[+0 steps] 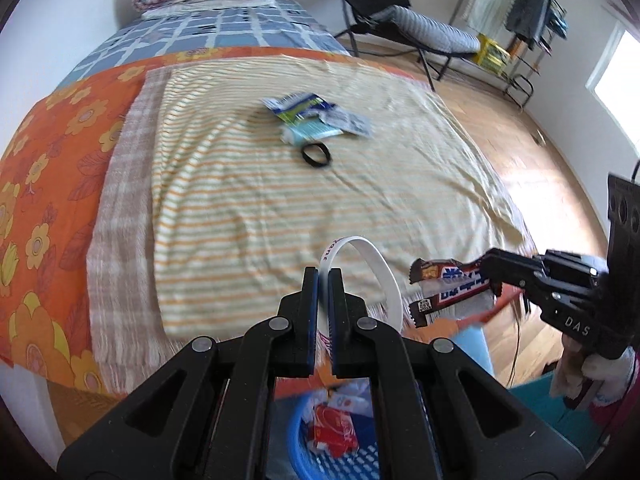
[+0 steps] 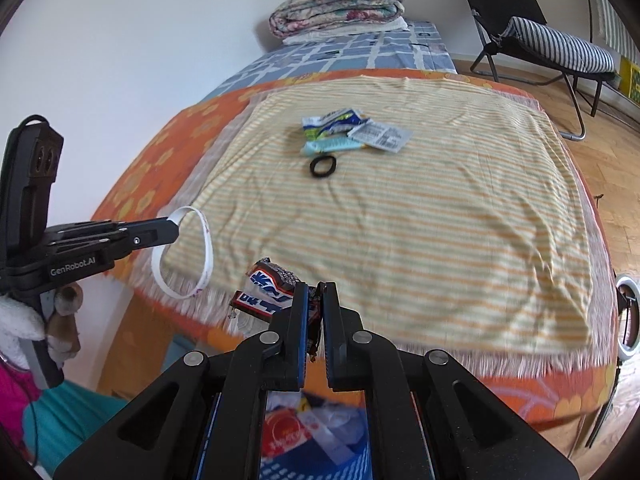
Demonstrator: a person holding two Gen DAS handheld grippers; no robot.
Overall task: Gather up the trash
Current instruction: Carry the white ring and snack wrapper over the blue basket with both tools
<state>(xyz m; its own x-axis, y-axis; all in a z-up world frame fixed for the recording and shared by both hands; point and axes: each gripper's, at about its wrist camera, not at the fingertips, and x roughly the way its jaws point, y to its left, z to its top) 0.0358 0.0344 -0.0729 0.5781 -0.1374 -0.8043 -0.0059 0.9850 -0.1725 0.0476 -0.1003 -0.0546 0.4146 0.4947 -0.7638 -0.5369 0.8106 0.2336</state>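
Wrapper [image 1: 452,286], a brown candy-bar one with white and blue print, is pinched at 1 end by the right gripper [image 1: 486,268], whose jaws are closed on it; it hangs over the near edge of the bed, its long axis running sideways, free end pointing left toward the other gripper. In the right wrist view the wrapper [image 2: 272,286] juts left and away from the right gripper [image 2: 316,292]. The left gripper [image 1: 324,280] is clamped on a white band [image 1: 384,272], a thin loop with pink lettering, standing on edge just left of the wrapper; from the right wrist the band [image 2: 206,248] hangs from the left gripper [image 2: 174,228] at the bed's near left corner. Below both grippers sits a blue basket [image 1: 356,460] with red and white packets inside. Farther off on the striped towel [image 2: 440,220] lie 3 or so packets [image 2: 348,128] in a small heap, with a black hair tie [image 2: 323,167] just near of them. A folded quilt [image 2: 340,4] rests at the far end of the bed, and a black chair [image 2: 520,20] stands on the floor at far right.
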